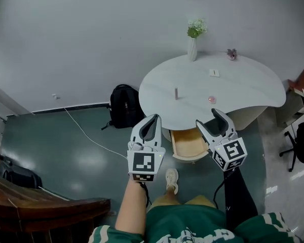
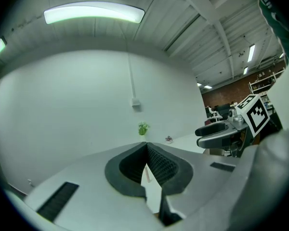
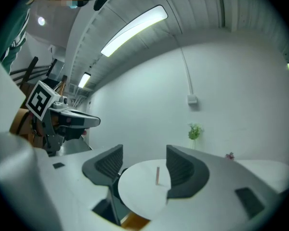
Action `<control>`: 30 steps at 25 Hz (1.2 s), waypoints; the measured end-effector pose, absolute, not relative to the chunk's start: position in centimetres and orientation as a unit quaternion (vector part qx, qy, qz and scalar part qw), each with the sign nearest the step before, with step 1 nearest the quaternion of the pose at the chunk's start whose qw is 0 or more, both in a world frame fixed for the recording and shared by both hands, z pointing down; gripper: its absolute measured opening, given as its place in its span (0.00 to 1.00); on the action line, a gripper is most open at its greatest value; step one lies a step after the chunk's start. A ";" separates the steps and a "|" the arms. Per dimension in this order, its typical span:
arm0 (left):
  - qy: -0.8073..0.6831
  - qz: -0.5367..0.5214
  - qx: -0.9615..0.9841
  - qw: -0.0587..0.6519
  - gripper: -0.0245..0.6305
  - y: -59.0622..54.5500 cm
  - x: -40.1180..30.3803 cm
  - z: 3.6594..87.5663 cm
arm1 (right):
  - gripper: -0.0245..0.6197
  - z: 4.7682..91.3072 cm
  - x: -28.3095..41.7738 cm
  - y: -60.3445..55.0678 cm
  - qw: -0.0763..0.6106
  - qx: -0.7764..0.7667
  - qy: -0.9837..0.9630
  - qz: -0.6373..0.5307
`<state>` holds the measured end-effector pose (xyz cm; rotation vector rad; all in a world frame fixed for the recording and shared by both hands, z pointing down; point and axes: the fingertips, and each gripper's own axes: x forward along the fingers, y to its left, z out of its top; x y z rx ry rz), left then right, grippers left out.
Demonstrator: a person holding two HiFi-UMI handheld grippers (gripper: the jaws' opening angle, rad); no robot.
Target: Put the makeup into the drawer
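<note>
Peeking from under the table (image 1: 243, 87), the open drawer (image 1: 185, 145) shows bare wood, its three-o'clock edge masked by the spread, empty right gripper (image 1: 207, 117); left gripper (image 1: 152, 119) clenched at nine o'clock.

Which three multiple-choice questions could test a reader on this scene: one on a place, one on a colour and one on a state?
1. Where on the table does the vase stand?
A) at the far edge
B) at the near edge
C) in the centre

2. What colour is the backpack?
A) red
B) black
C) white

3. The drawer under the table is:
A) shut
B) missing
C) pulled open

Answers:
1 A: the vase stands at the rim nearest the wall.
2 B: the backpack beside the table is black all over.
3 C: the drawer's wooden inside shows below the table's near edge.
</note>
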<state>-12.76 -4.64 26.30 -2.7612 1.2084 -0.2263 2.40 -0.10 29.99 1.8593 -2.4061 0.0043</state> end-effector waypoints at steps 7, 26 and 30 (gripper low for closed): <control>0.362 -0.083 -0.927 0.050 0.04 -13.9 -10.5 29.1 | 0.45 35.9 1.3 -11.2 0.095 0.606 -0.789 0.037; 0.344 -0.101 -0.933 0.015 0.04 -24.9 -9.6 37.6 | 0.40 53.0 2.6 -26.3 0.150 0.613 -0.764 0.138; 0.348 -0.111 -0.931 -0.002 0.04 -25.9 -10.2 39.4 | 0.38 55.1 2.9 -28.0 0.157 0.608 -0.762 0.158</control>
